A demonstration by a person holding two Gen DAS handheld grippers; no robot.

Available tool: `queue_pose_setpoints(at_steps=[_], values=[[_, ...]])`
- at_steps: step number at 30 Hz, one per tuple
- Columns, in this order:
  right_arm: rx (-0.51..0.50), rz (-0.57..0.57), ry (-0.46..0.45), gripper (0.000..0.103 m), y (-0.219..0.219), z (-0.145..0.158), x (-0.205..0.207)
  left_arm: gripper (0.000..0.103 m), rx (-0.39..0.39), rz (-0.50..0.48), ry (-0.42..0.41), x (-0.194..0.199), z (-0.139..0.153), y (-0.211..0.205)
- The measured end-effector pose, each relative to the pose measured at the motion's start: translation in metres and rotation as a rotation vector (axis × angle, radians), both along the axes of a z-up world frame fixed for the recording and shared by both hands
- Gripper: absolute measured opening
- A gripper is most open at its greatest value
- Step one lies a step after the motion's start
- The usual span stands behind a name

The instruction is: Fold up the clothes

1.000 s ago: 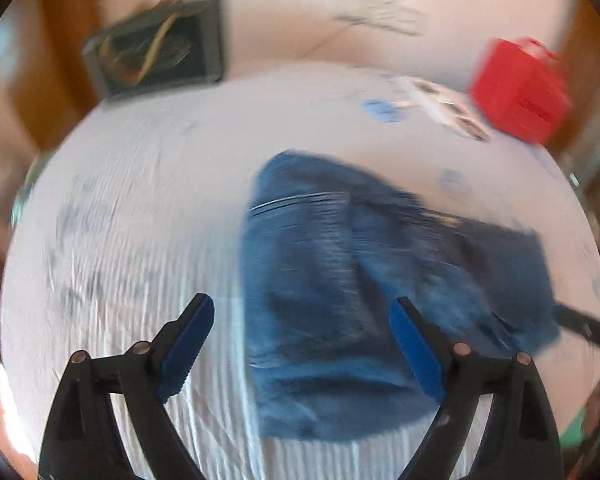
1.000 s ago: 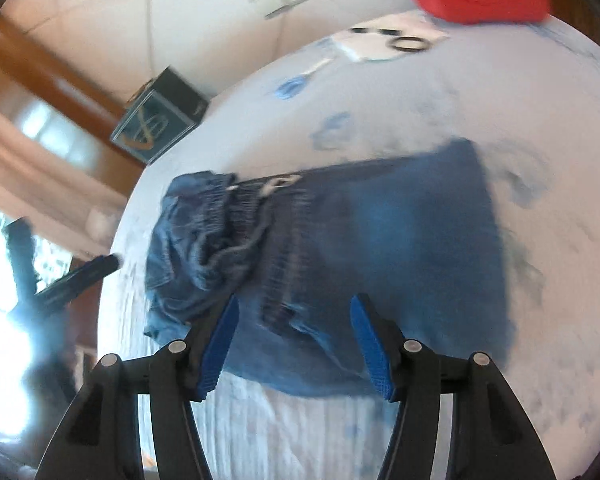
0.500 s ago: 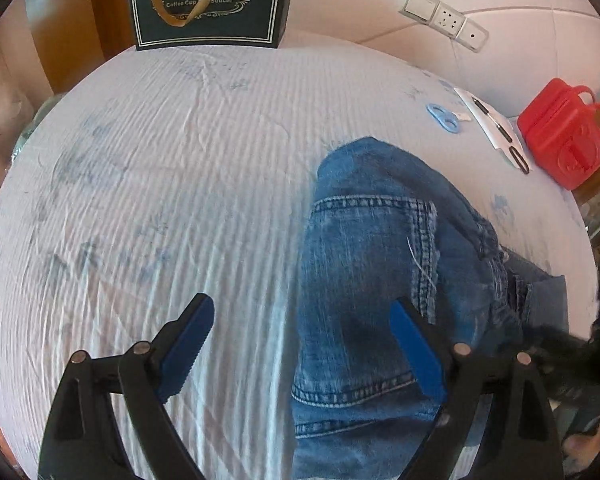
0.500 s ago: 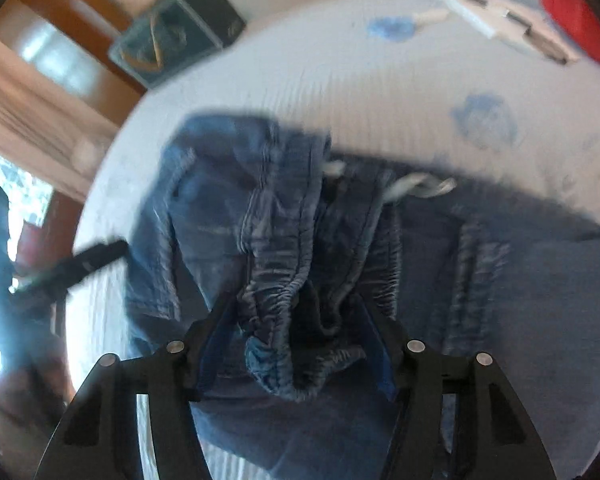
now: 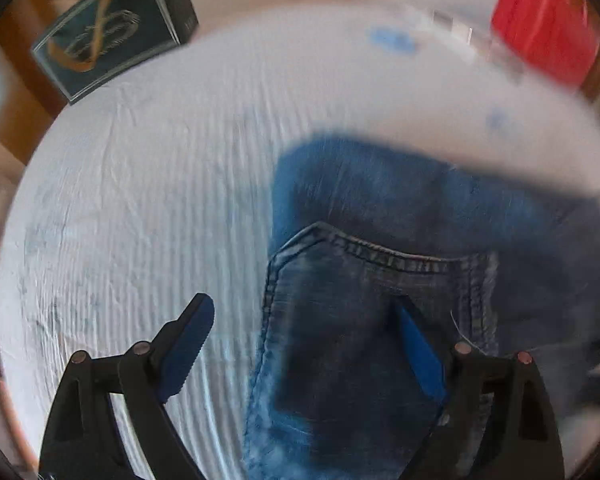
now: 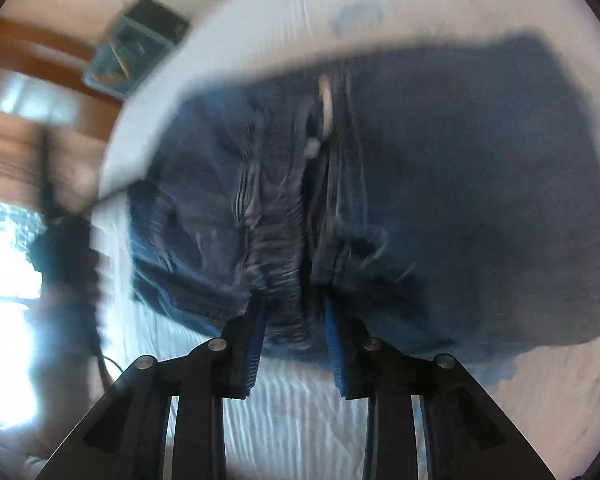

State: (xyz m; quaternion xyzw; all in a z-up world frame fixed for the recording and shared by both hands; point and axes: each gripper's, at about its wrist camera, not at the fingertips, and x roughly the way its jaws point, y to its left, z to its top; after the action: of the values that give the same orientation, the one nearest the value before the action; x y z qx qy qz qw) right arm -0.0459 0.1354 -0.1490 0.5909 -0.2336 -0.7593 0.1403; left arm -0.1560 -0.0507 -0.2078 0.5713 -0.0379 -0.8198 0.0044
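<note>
Right hand-held gripper (image 6: 294, 312) apparently pinches jeans (image 6: 440, 200).

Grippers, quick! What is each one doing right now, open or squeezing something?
Left gripper: open, holding nothing, its fingers spread above the jeans.
Right gripper: fingers closed on a bunched fold of the jeans.

Left gripper (image 5: 304, 312): jaws spread wide, nothing pinched between the blue pads (image 5: 188, 336); the left finger is held over the white cloth (image 5: 148, 208), the right finger over the denim (image 5: 380, 280). Right gripper (image 6: 294, 300): jaws drawn close together, a bunched fold of the denim clamped between the ribbed blue pads (image 6: 334, 344). Both views are blurred.
</note>
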Motion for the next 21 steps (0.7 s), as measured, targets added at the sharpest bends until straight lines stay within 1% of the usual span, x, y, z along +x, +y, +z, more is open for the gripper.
queue_pose_setpoints(at_steps=[1, 2, 4, 6, 7, 8, 10, 12, 14, 16, 18, 19, 21], values=[[0.007, -0.023, 0.039, 0.032, 0.009, 0.010, 0.001, 0.098, 0.014, 0.016, 0.007, 0.001, 0.002, -0.003], [0.025, -0.054, 0.076, 0.035, 0.020, 0.021, 0.002, 0.098, 0.027, 0.028, 0.014, 0.003, 0.006, -0.007], [0.088, -0.109, 0.112, 0.036, 0.042, 0.032, 0.003, 0.098, 0.044, 0.036, 0.035, 0.010, 0.022, -0.011], [0.114, -0.141, 0.117, 0.036, 0.060, 0.035, 0.005, 0.098, 0.064, 0.034, 0.072, 0.019, 0.038, -0.013], [0.104, -0.146, 0.114, 0.036, 0.063, 0.033, 0.007, 0.098, 0.085, 0.030, 0.094, 0.026, 0.048, -0.013], [0.103, -0.146, 0.111, 0.036, 0.061, 0.032, 0.006, 0.098, 0.103, 0.026, 0.111, 0.032, 0.055, -0.012], [0.107, -0.136, 0.097, 0.036, 0.055, 0.024, 0.005, 0.098, 0.123, 0.017, 0.120, 0.042, 0.058, -0.008], [0.098, -0.099, 0.057, 0.036, 0.041, 0.005, 0.001, 0.098, 0.124, 0.004, 0.099, 0.049, 0.051, -0.004], [0.092, -0.026, 0.015, 0.036, 0.017, -0.012, 0.004, 0.098, 0.108, -0.004, 0.072, 0.053, 0.038, 0.001], [0.115, 0.024, -0.012, 0.037, 0.000, -0.024, 0.009, 0.098, 0.088, -0.006, 0.051, 0.056, 0.023, 0.006], [0.113, 0.022, -0.007, 0.037, 0.000, -0.021, 0.013, 0.100, 0.074, -0.006, 0.030, 0.059, 0.012, 0.010], [0.114, 0.016, 0.001, 0.037, 0.002, -0.018, 0.016, 0.100, 0.092, 0.004, 0.024, 0.059, 0.015, 0.008], [0.132, -0.027, 0.048, 0.037, 0.017, -0.002, 0.023, 0.100, 0.144, 0.015, 0.043, 0.063, 0.029, 0.002]])
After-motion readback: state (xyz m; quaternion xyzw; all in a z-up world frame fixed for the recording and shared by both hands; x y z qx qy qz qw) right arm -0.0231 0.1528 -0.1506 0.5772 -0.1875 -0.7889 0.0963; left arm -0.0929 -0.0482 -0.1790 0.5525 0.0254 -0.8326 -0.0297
